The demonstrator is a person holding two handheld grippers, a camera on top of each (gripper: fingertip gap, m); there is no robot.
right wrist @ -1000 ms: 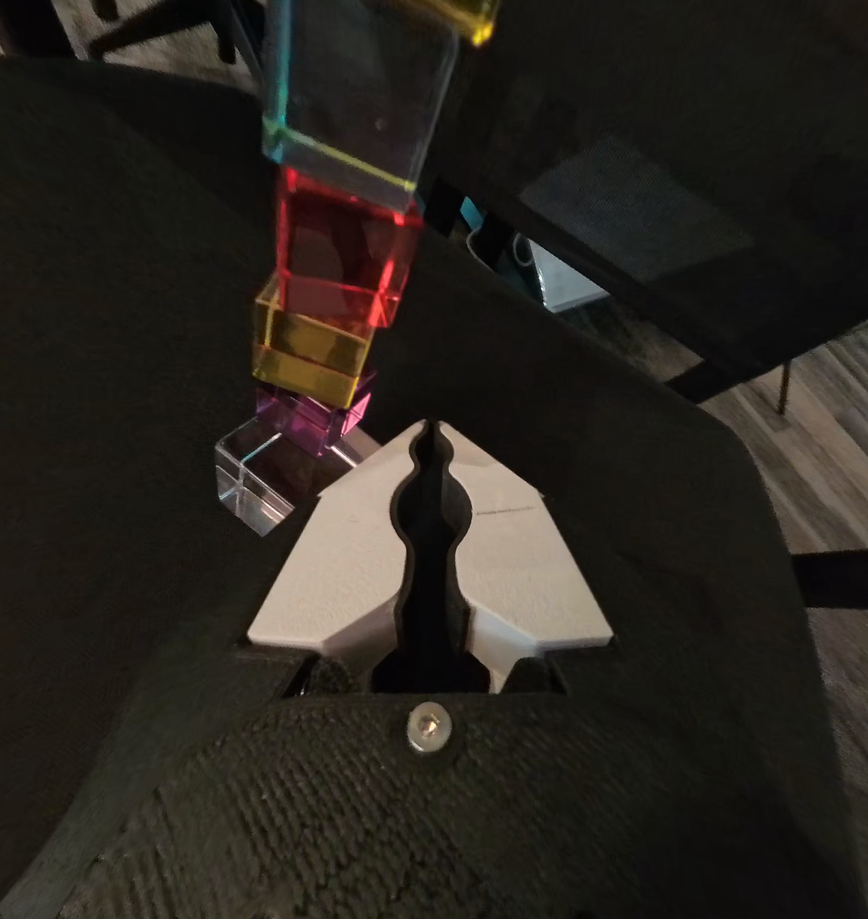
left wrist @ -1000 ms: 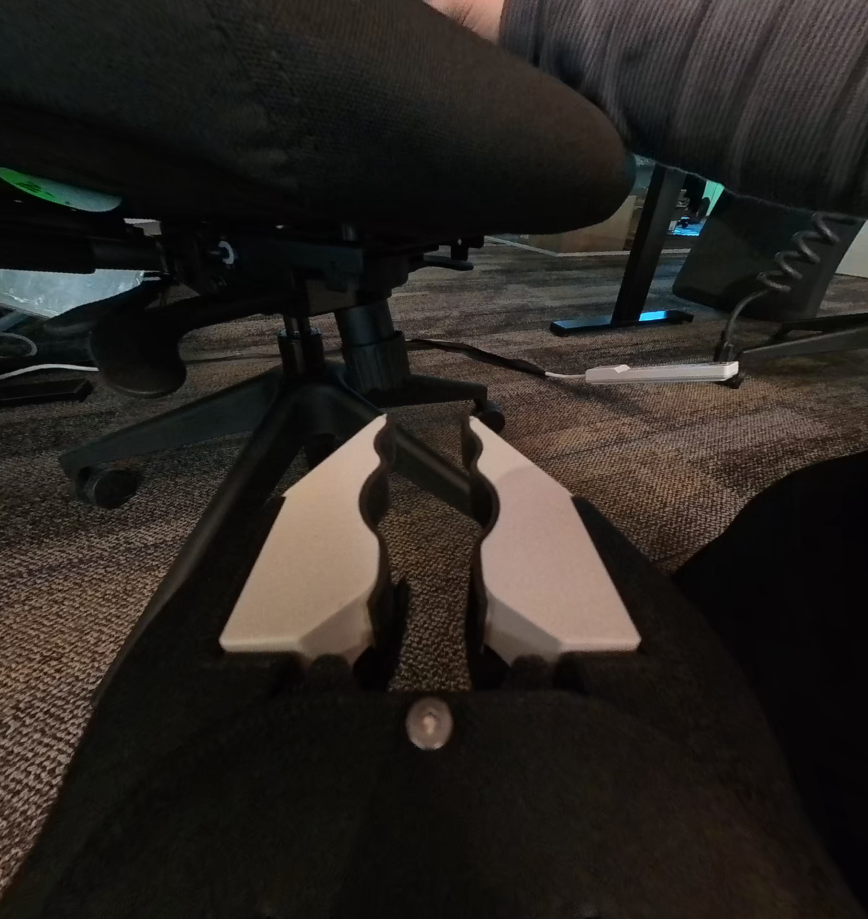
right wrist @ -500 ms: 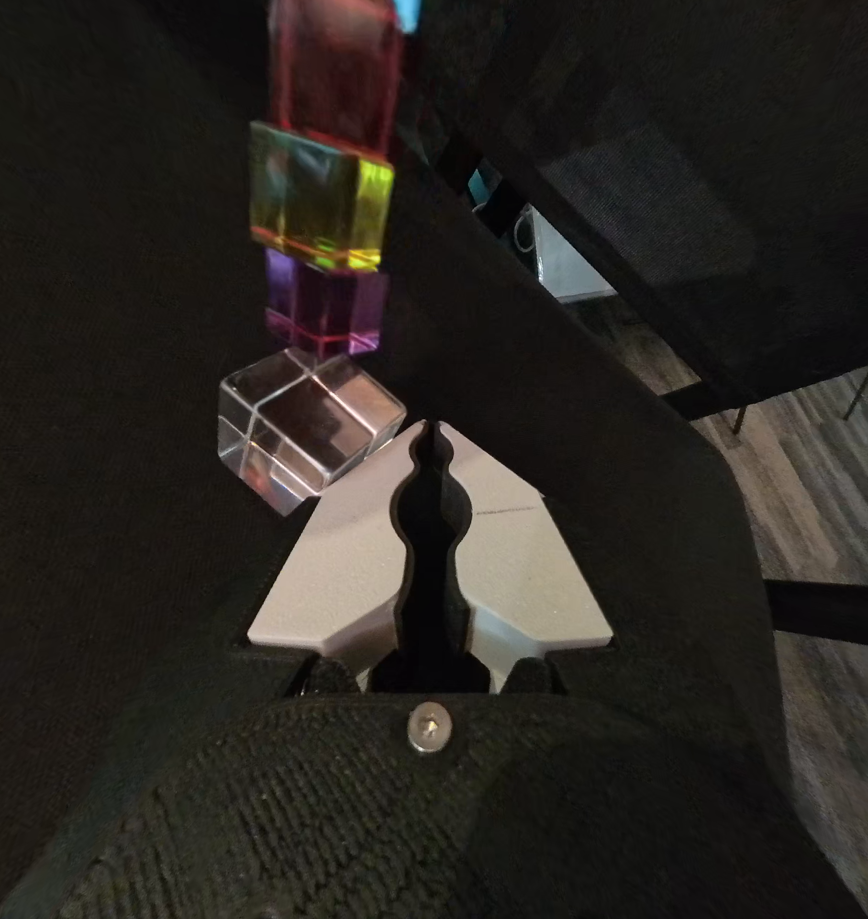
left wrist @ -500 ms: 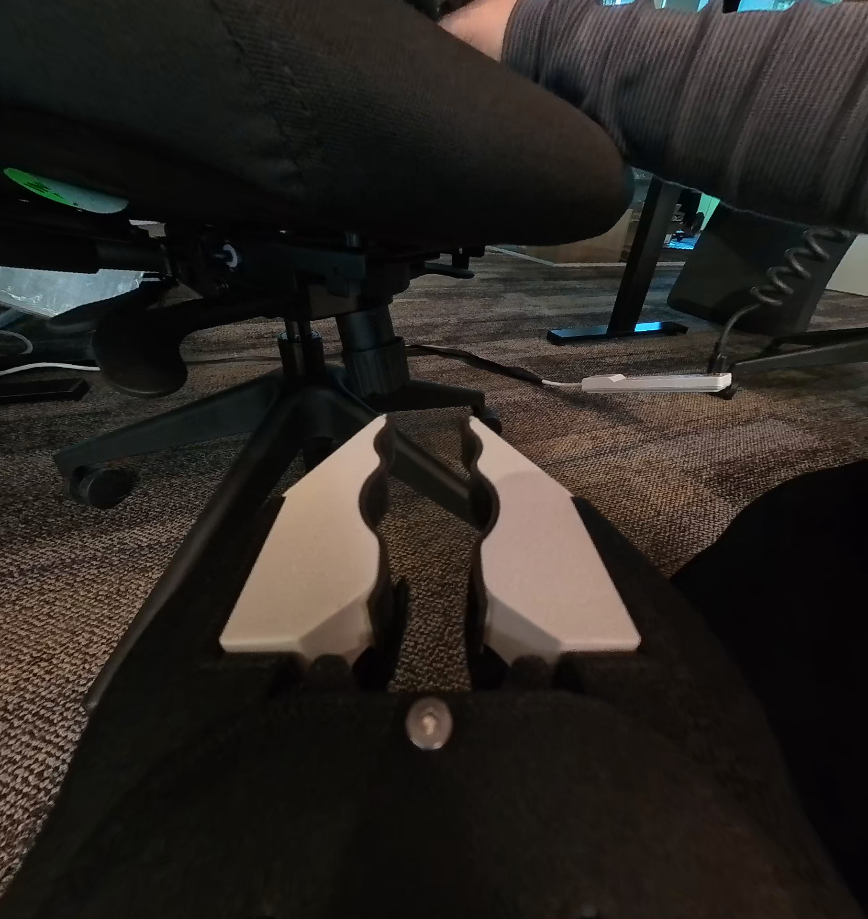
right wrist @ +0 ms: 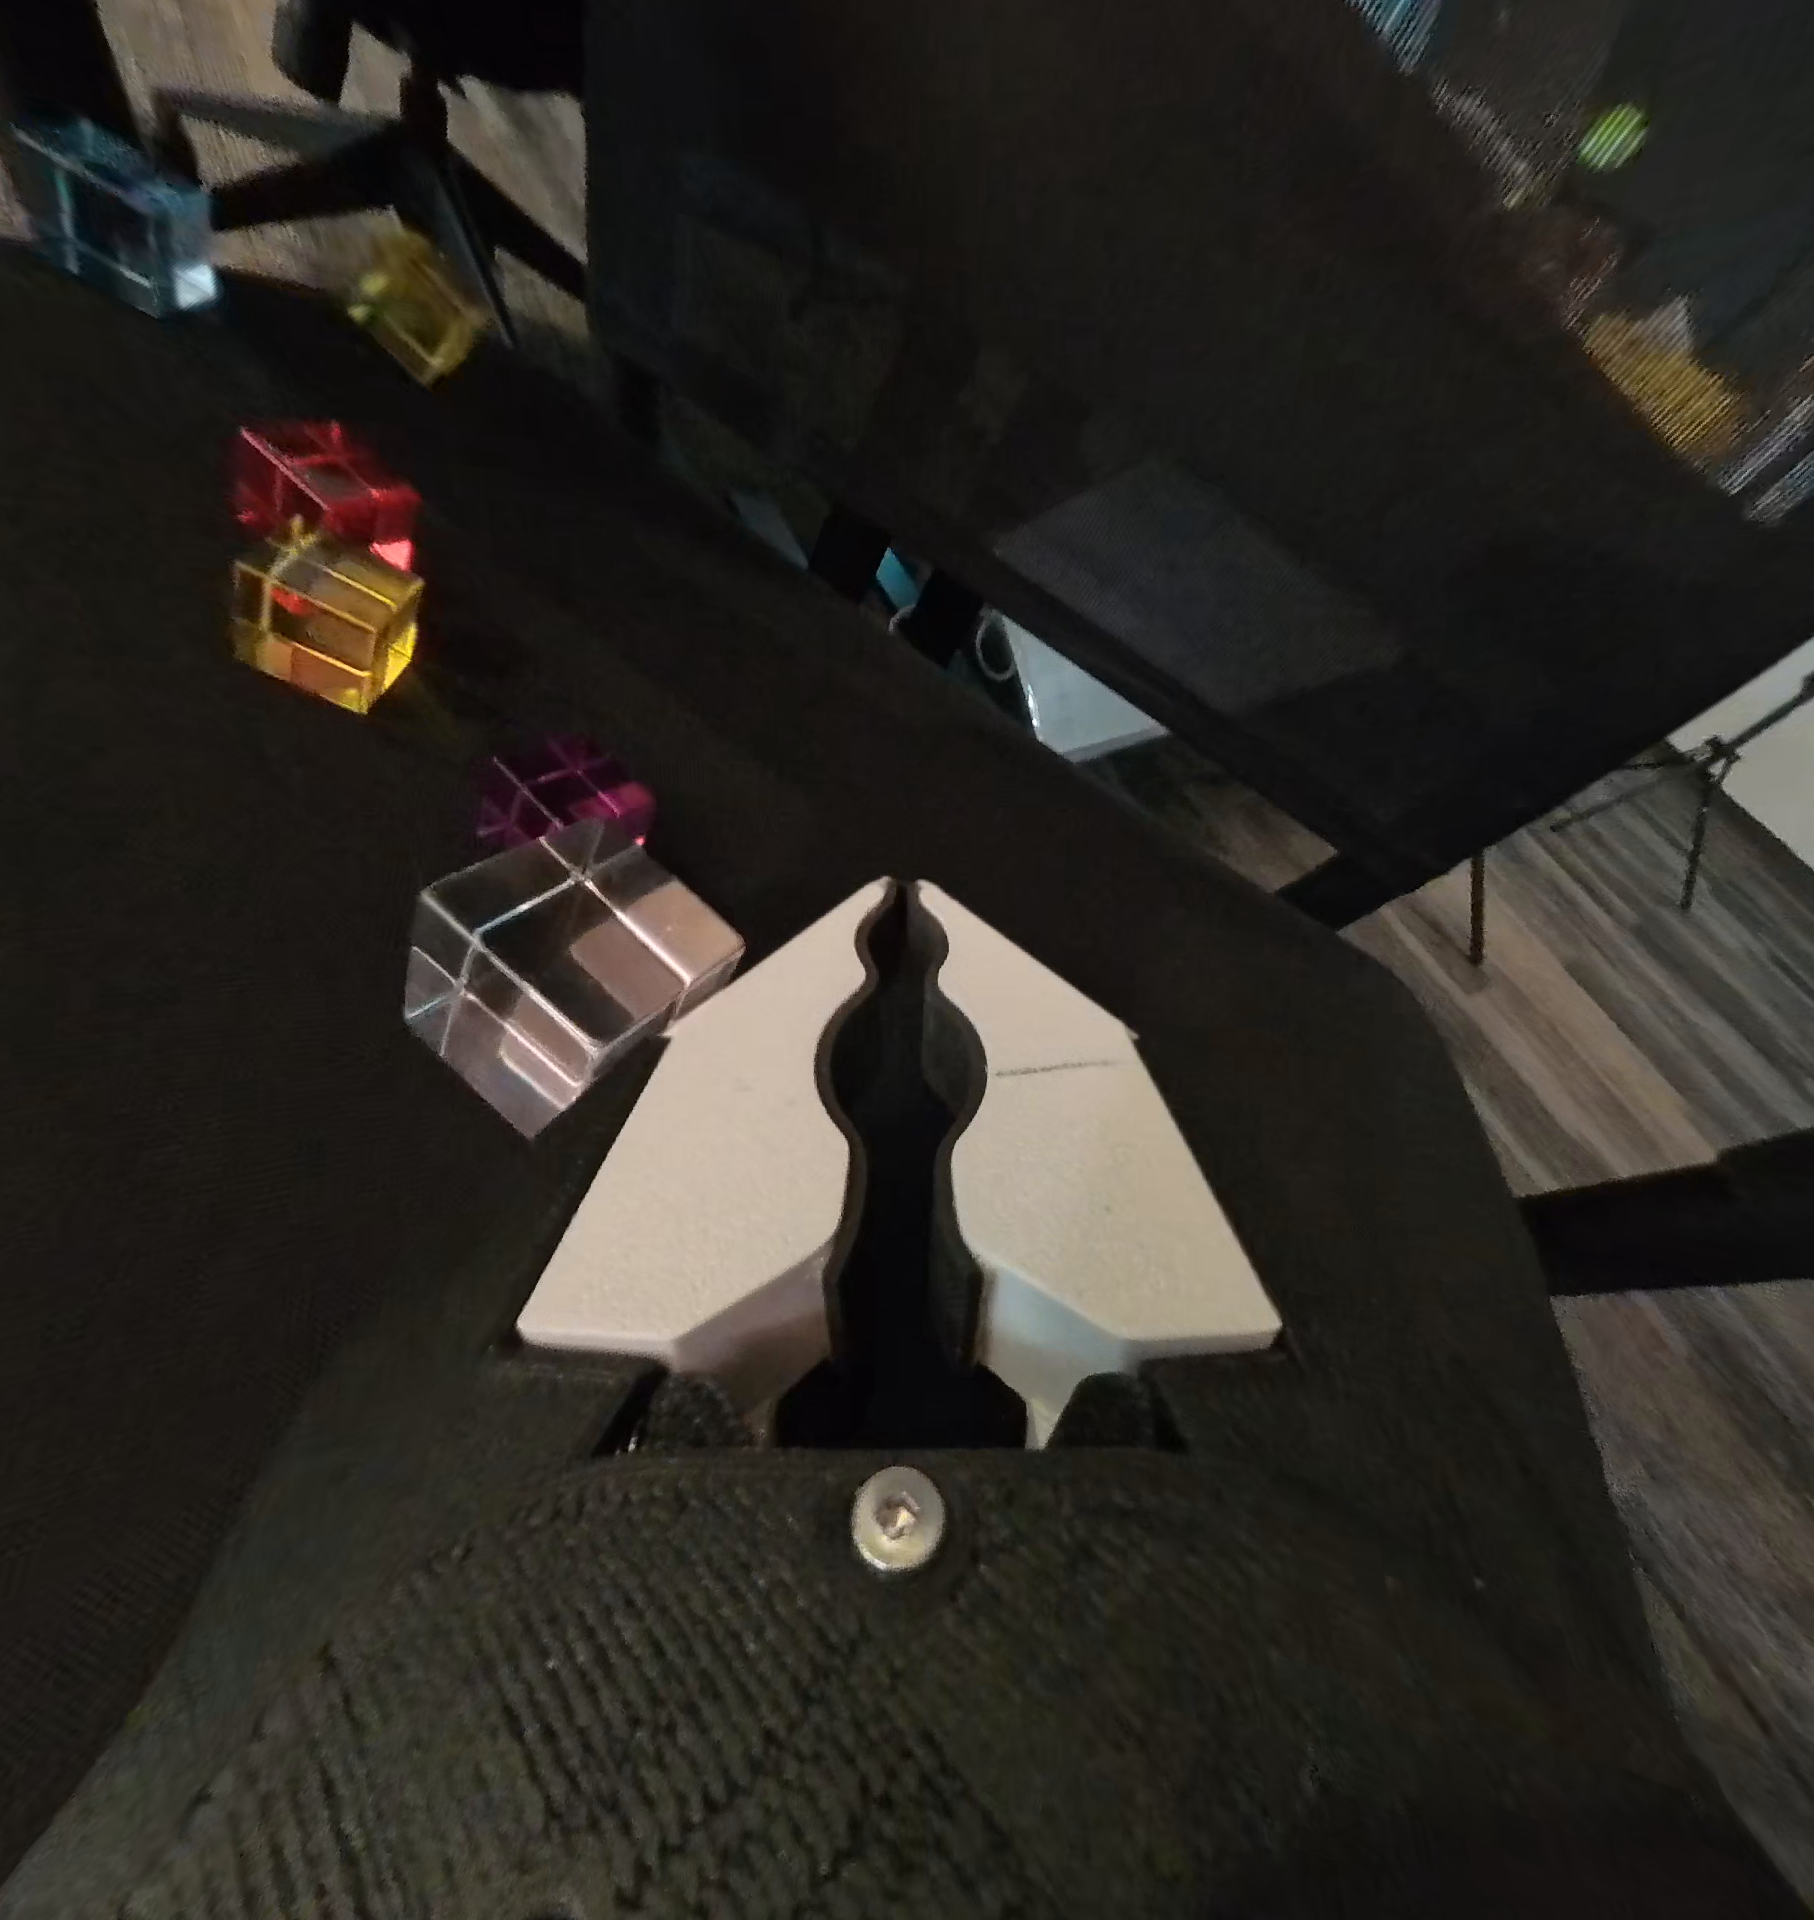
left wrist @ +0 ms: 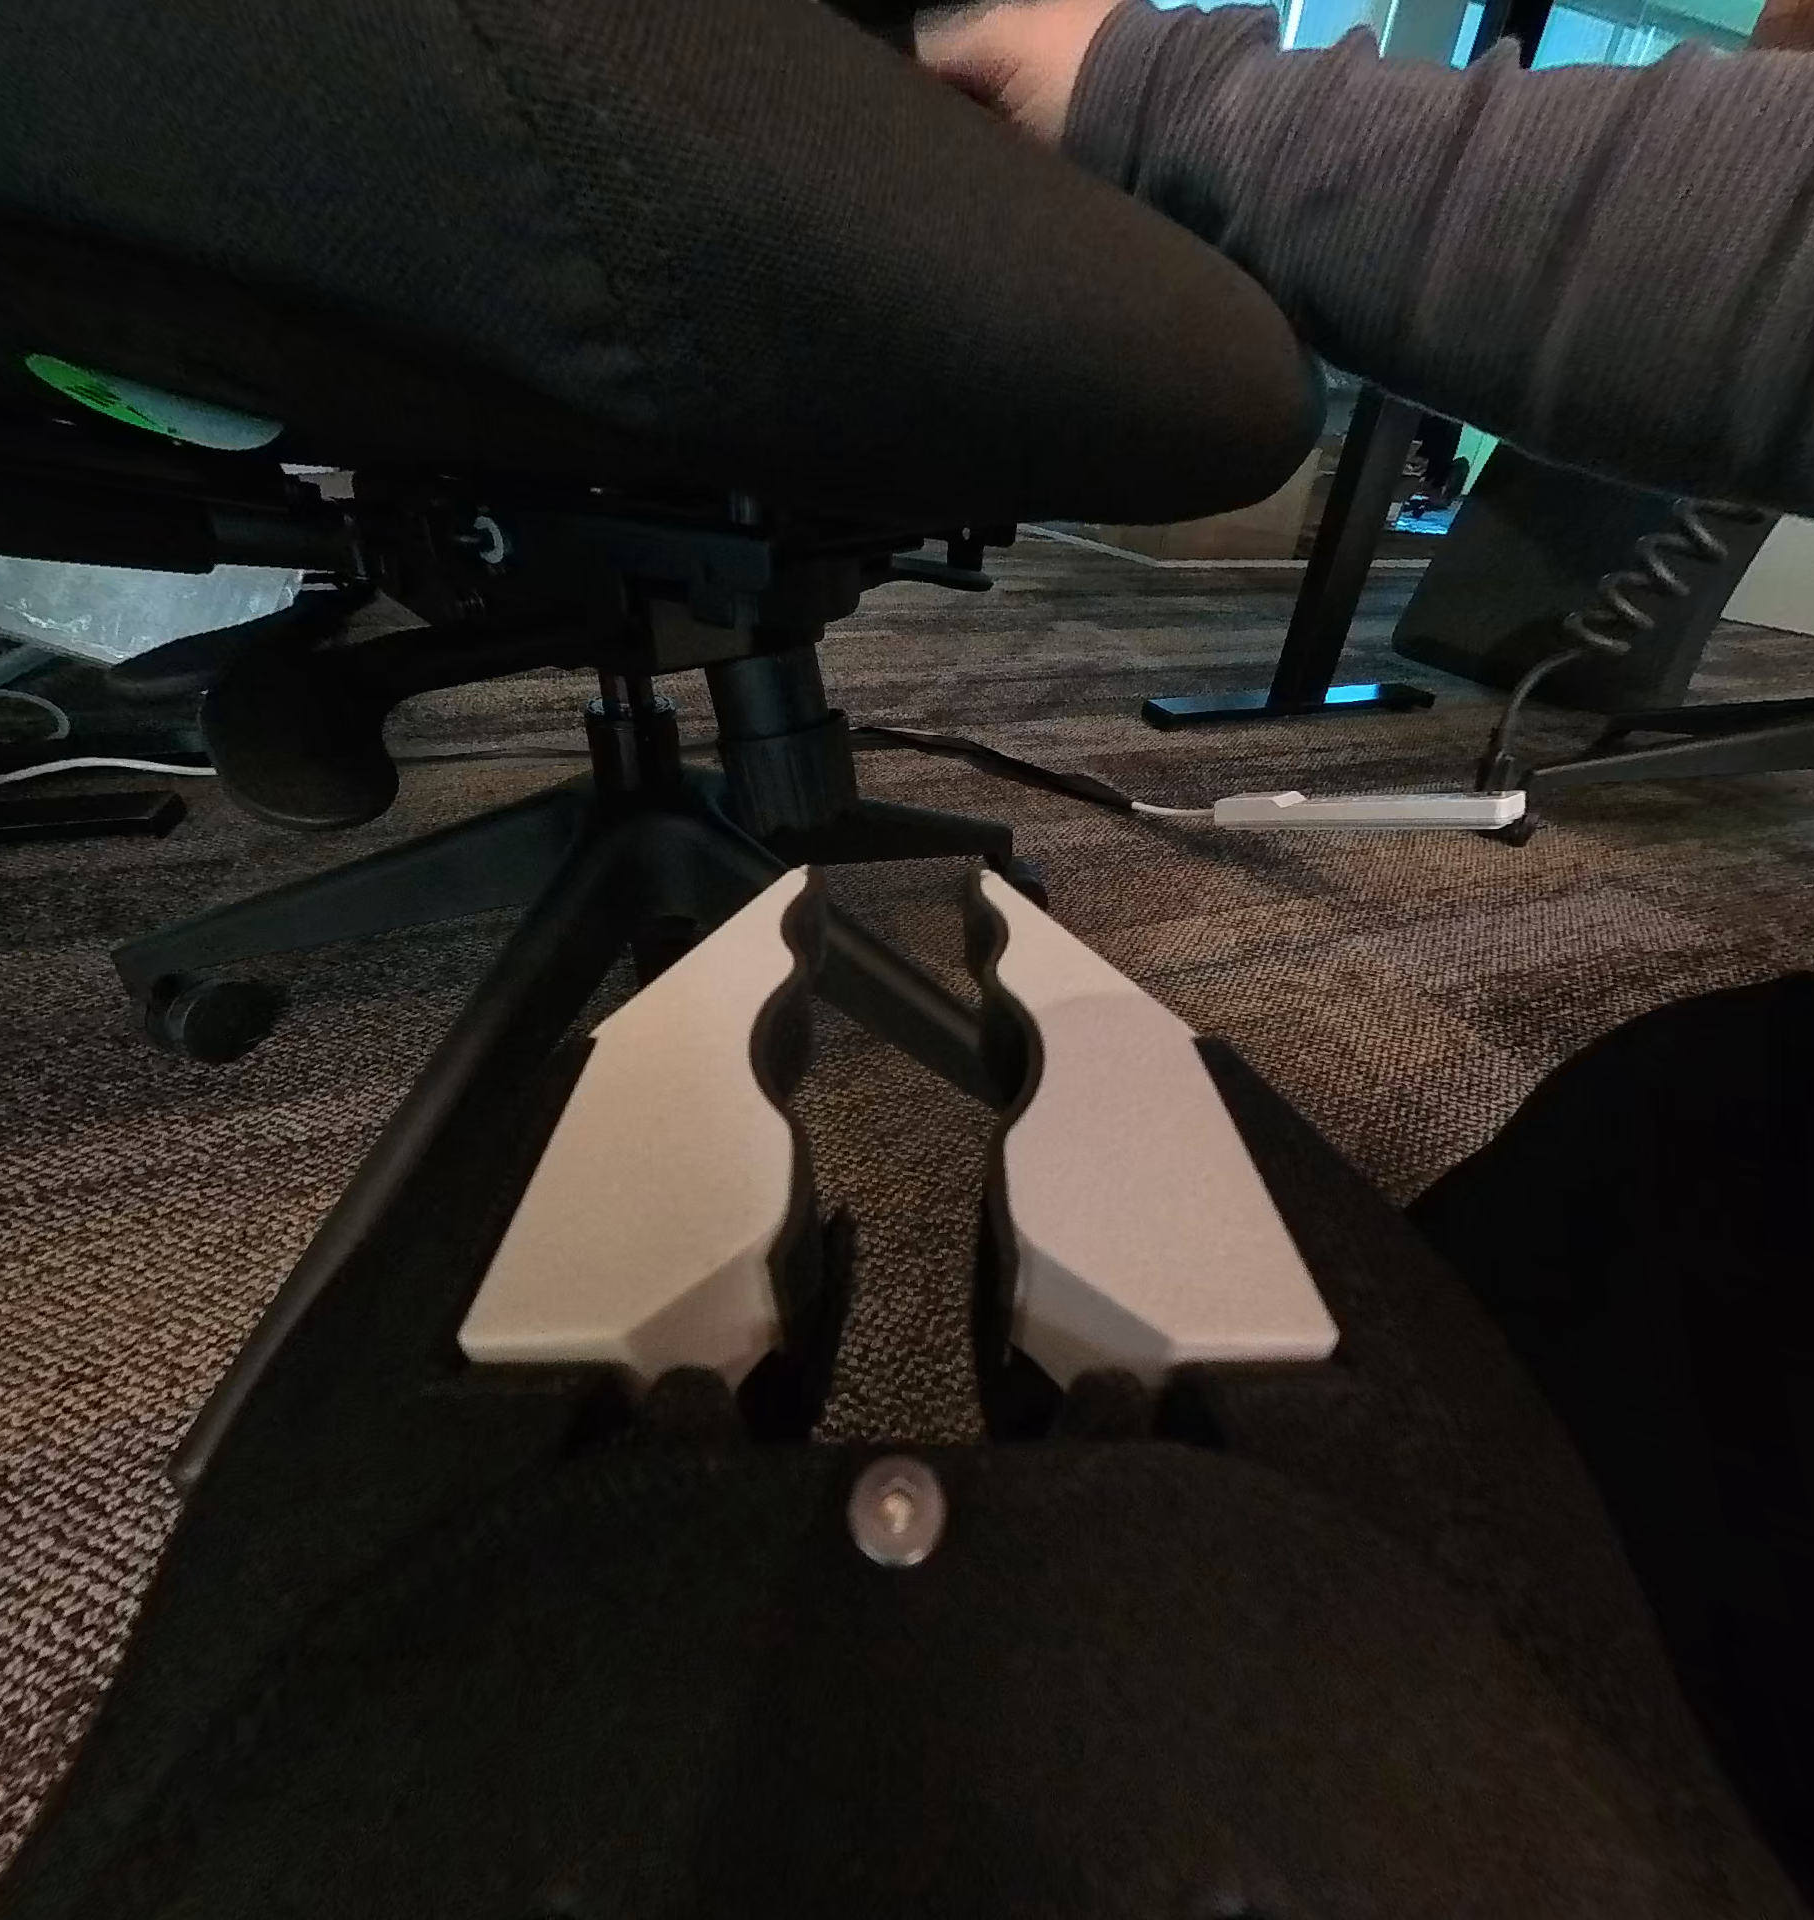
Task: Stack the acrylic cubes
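Clear cube [right wrist: 570, 966], magenta cube [right wrist: 565, 790], yellow cube [right wrist: 326, 623], red cube [right wrist: 321, 483] on black seat [right wrist: 155, 935]; mottled brown carpet [left wrist: 1402, 987]

Left gripper [left wrist: 895, 888]: held low, pointing level, white fingers [left wrist: 674, 1122] apart, nothing between them.
Right gripper [right wrist: 908, 894]: pointing down, tips pressed together, holding nothing.
Sleeve [left wrist: 1505, 239]: grey, reaching across up high.

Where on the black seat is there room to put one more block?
Bare seat fabric lies left of the clear block. It is crowded from the purple block up past the yellow block and red block.
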